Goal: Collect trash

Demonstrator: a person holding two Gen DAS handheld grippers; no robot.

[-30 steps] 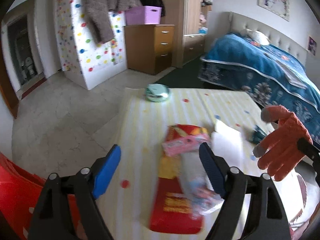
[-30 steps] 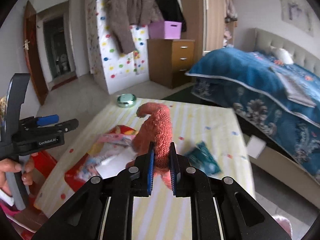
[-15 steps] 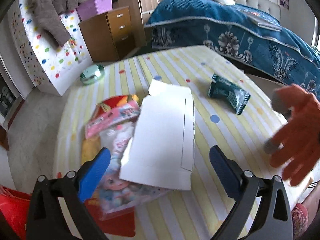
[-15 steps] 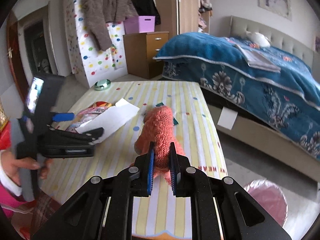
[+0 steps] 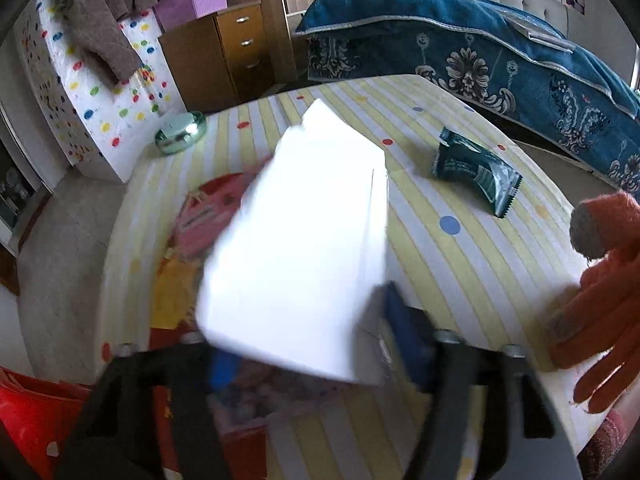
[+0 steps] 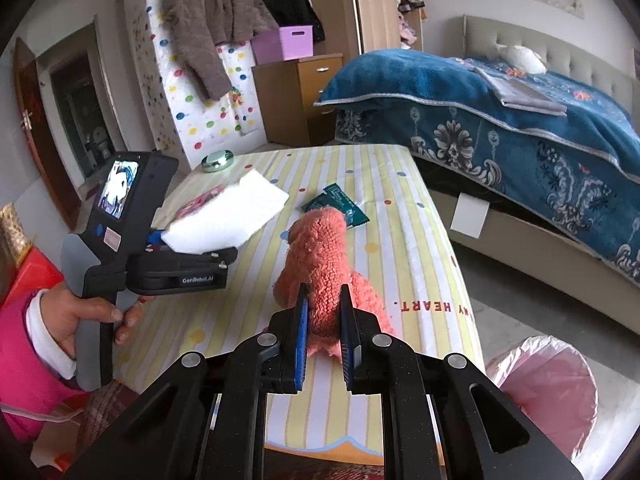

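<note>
My left gripper (image 5: 308,344) has its blue-padded jaws around the near end of a flat white paper carton (image 5: 304,248); they have just been closing, and the carton's edge sits between the pads, lifted and tilted up off the table. The picture is blurred there, so I read it as clamped on the carton, though the contact itself is soft in the frame. The carton is plain, smooth and rectangular, with one thin dark fold line along its right side and no print I can read.

My right gripper (image 6: 323,332) is pinched tight on an orange knitted glove (image 6: 320,264), fuzzy and woolly, with grey fingertips showing in the left wrist view. The glove stands up from between the pads, above the table.

Under the carton lies a red and pink glossy snack wrapper pile (image 5: 192,232), too blurred to read. Farther out, well apart from the carton, a dark green crinkled foil packet (image 5: 476,172) lies flat on the yellow-and-white striped tablecloth with coloured dots (image 5: 440,264). Red letters along the cloth's near edge, upside down from my side, read "HEART". At the far corner sits a small round mint-green tin (image 5: 180,134).

The left gripper's black body bears "GenRobot.AI" in the right wrist view, and a person's hand (image 6: 88,316) in a pink sleeve grips its handle. A pink-lined waste bin (image 6: 548,392) stands on the floor beside the table.
</note>
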